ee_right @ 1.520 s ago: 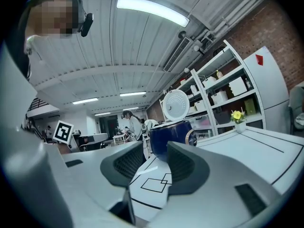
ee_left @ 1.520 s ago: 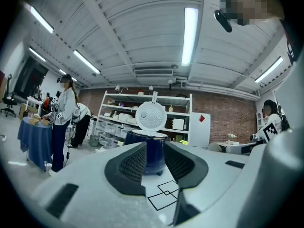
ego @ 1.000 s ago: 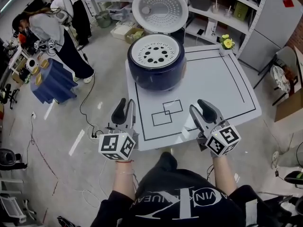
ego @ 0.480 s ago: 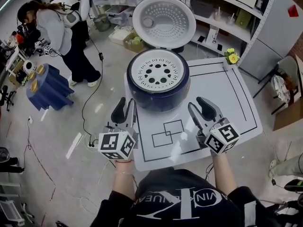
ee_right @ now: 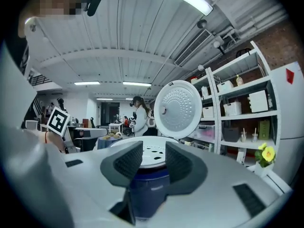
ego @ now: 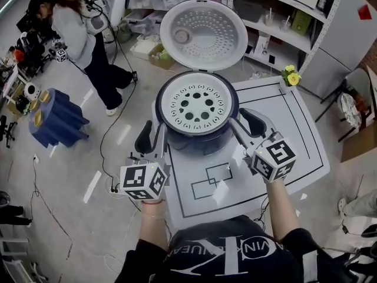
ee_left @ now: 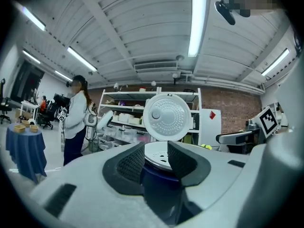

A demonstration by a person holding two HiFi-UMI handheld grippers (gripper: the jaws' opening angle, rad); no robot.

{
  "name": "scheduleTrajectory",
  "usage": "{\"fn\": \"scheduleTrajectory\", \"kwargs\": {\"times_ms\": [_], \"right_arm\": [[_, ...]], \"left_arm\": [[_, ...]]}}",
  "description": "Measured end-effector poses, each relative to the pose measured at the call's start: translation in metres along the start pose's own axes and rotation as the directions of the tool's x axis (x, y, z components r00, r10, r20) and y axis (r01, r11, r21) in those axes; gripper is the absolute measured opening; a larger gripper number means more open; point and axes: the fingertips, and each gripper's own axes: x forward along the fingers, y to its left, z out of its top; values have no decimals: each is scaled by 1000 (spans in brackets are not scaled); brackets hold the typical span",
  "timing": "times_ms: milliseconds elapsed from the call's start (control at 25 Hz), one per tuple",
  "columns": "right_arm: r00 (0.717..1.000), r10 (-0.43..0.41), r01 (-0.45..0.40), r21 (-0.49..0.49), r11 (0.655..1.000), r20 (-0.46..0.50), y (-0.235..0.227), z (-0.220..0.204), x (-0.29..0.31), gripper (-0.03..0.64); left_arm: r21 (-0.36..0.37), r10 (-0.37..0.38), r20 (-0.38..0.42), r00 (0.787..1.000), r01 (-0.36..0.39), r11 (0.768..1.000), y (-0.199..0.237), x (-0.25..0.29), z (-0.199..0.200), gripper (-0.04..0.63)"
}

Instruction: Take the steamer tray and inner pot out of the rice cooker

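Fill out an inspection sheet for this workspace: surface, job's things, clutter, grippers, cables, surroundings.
Surface: white table marked with black lines.
Job's things: rice cooker on the table, lid up; steamer tray seated in its top; inner pot hidden beneath it.
Clutter: yellow flowers at the far table corner.
Grippers: left gripper open, jaws have just been opening, nothing between them; right gripper open, empty; both level, one at each side of the cooker.
Cables: black cable and power strip on the floor at left.
Surroundings: person, blue-draped stand, shelves.
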Motion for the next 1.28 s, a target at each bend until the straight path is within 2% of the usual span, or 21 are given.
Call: {"fn": "scheduleTrajectory", "kwargs": {"times_ms": [320, 520, 680, 800, 960, 1120, 1280], "right_arm": [[996, -9, -3, -134, 991, -90, -18, 13, 42, 141], [980, -7, -51, -288, 956, -198, -29, 16, 70, 141], [958, -31, -73, -348, 935, -285, -40, 8, 98, 149], [931, -56, -96, -391, 915, -361, -48, -1, 116, 149], [873, -102, -154, -469, 870, -477, -53, -13, 136, 149], [823, -148, -185, -505, 843, -549, -54, -24, 149, 153], [776, -245, -195, -591, 783, -582, -64, -35, 152, 149]], "left_arm": [[53, -6, -33, 999, 8, 999, 7, 30, -1, 133], [90, -2, -72, 997, 8, 996, 1, 48, 0, 133], [117, 25, -96, 995, -13, 993, 1, 54, -3, 133], [156, 50, -114, 992, -32, 987, 1, 60, -3, 133], [214, 77, -130, 988, -48, 976, 1, 68, -2, 133], [200, 87, -129, 988, -60, 978, 3, 70, -4, 133], [192, 92, -130, 987, -66, 979, 2, 69, -6, 133]]}}
